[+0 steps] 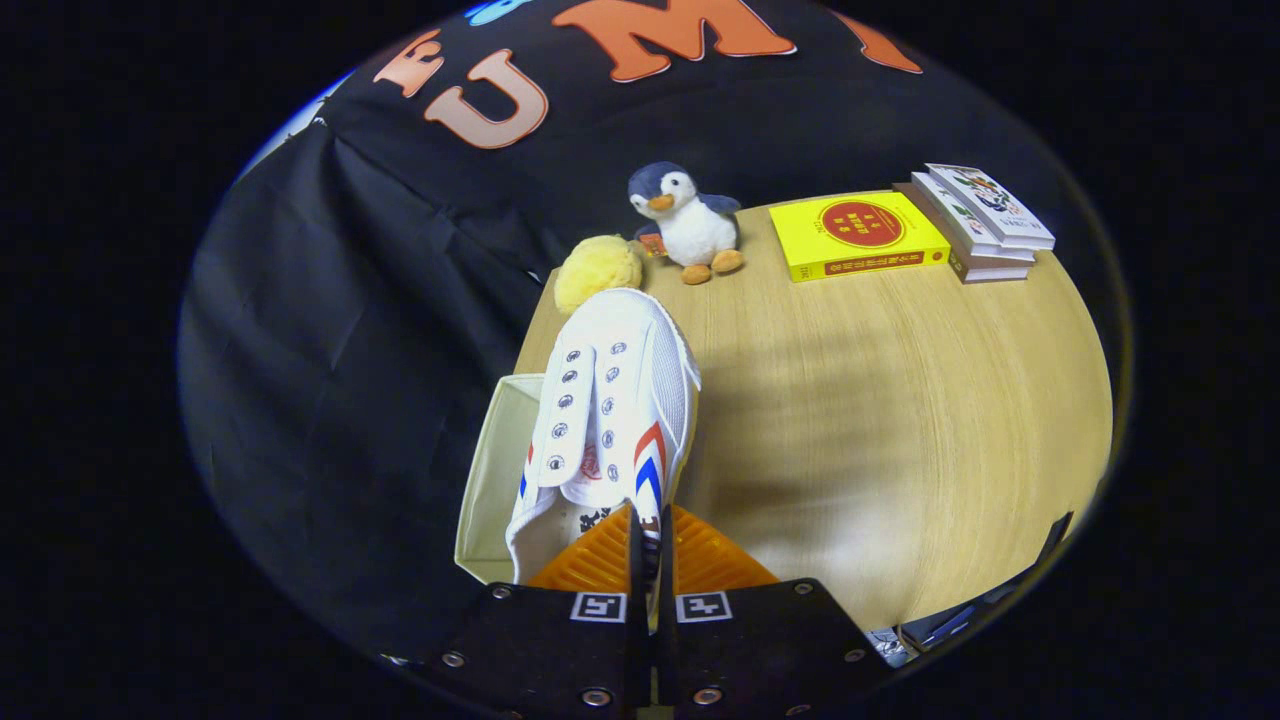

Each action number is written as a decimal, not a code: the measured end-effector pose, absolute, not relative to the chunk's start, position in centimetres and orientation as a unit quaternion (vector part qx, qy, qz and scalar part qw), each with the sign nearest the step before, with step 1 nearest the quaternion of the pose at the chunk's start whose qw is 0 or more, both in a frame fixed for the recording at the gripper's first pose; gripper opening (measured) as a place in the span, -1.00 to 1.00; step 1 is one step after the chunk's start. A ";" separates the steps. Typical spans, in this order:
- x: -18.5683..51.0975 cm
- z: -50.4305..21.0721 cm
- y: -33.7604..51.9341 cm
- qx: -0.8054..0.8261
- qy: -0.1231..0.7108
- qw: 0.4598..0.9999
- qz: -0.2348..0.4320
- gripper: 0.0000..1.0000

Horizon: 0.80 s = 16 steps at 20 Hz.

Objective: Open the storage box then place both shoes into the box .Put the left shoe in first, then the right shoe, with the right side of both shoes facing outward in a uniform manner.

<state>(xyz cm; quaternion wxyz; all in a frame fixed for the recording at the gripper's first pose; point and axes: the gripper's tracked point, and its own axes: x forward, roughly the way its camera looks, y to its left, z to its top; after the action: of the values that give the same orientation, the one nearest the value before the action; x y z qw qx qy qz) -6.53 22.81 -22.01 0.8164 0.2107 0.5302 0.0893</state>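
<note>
Gripper view: jaws clamping shoe (610,400); heel hidden

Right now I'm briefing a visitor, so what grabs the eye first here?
A white shoe with red and blue stripes, clamped at its heel side wall in the gripper, hangs over a cream storage box at the table's edge. Beyond its toe stand a plush penguin and a yellow book.

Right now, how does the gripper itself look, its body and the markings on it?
The gripper has two ribbed, wedge-shaped fingers that rise from two flat black blocks. Each block carries a small square black-and-white marker near the inner edge, and round metal screws sit at its corners. No cable can be seen.
</note>
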 end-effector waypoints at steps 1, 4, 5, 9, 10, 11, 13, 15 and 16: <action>-6.4 -21.9 23.9 0.205 0.531 0.817 0.094 -0.93; -6.8 -23.1 27.2 0.193 0.550 0.806 0.103 -0.93; -7.0 -23.5 28.3 0.190 0.556 0.802 0.107 -0.92; -7.3 -25.2 31.0 0.175 0.577 0.790 0.107 -0.92; -7.3 -25.8 31.3 0.169 0.582 0.789 0.103 -0.92; -7.4 -26.4 31.5 0.163 0.587 0.787 0.095 -0.93; -7.4 -26.8 31.8 0.156 0.590 0.787 0.086 -0.93; -7.7 -27.0 32.0 0.158 0.597 0.782 0.080 -0.93; -7.9 -27.0 32.1 0.157 0.600 0.781 0.077 -0.92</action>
<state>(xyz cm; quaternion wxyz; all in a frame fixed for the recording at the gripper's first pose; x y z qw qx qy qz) -7.92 32.14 -27.02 0.7809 0.1575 0.5995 0.0774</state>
